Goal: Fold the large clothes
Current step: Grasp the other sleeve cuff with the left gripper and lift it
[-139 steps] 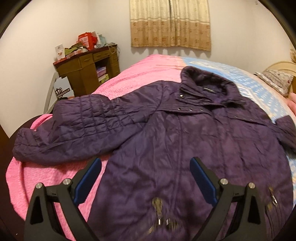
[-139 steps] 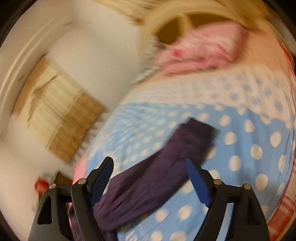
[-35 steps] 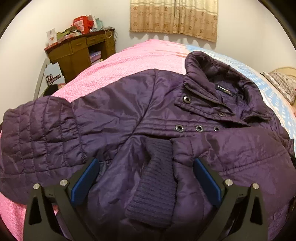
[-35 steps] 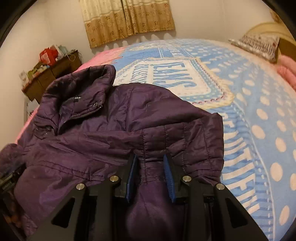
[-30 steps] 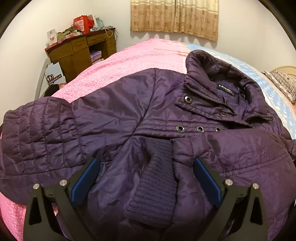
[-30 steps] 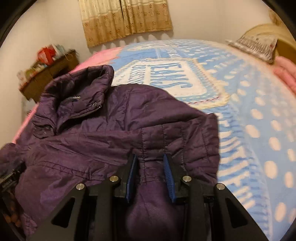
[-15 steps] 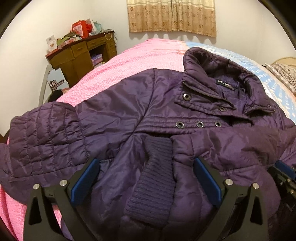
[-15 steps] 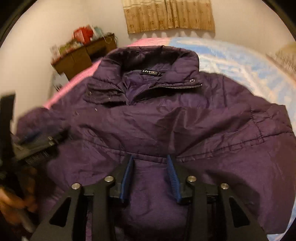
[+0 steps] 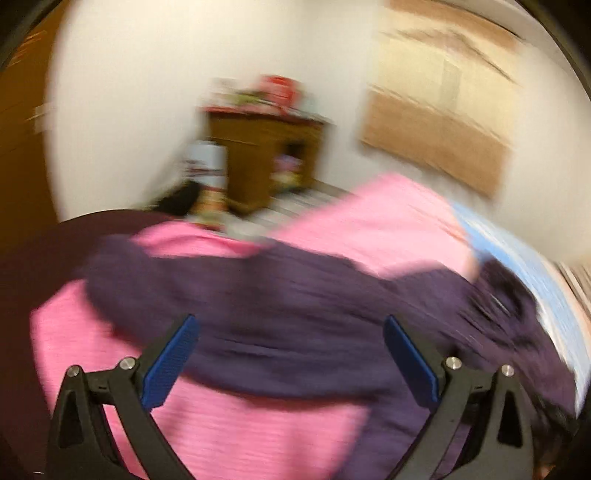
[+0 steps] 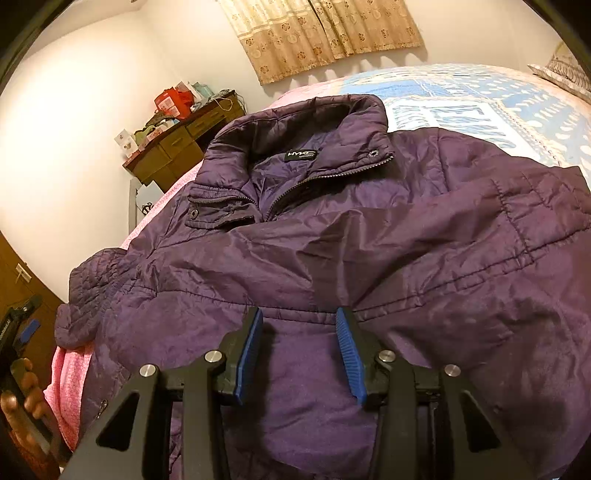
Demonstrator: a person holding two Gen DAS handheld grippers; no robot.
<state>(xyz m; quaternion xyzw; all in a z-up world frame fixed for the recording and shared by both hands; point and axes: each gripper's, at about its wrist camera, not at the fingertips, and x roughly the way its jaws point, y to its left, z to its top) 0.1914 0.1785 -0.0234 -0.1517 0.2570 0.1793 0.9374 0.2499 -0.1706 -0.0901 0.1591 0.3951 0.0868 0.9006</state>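
A dark purple quilted jacket lies front up on the bed, collar far, its right sleeve folded across the chest. My right gripper hovers over the folded sleeve, jaws part open with no cloth between the pads. In the blurred left wrist view the jacket's other sleeve stretches out over the pink blanket. My left gripper is wide open and empty above it. It also shows at the left edge of the right wrist view.
The bed has a pink blanket on the left and a blue patterned cover on the right. A wooden desk with clutter stands against the wall left of the bed. A curtain hangs behind.
My right gripper has let go of the folded sleeve and opened a little. My left gripper has swung fast to the left, away from the jacket's chest toward the outstretched sleeve.
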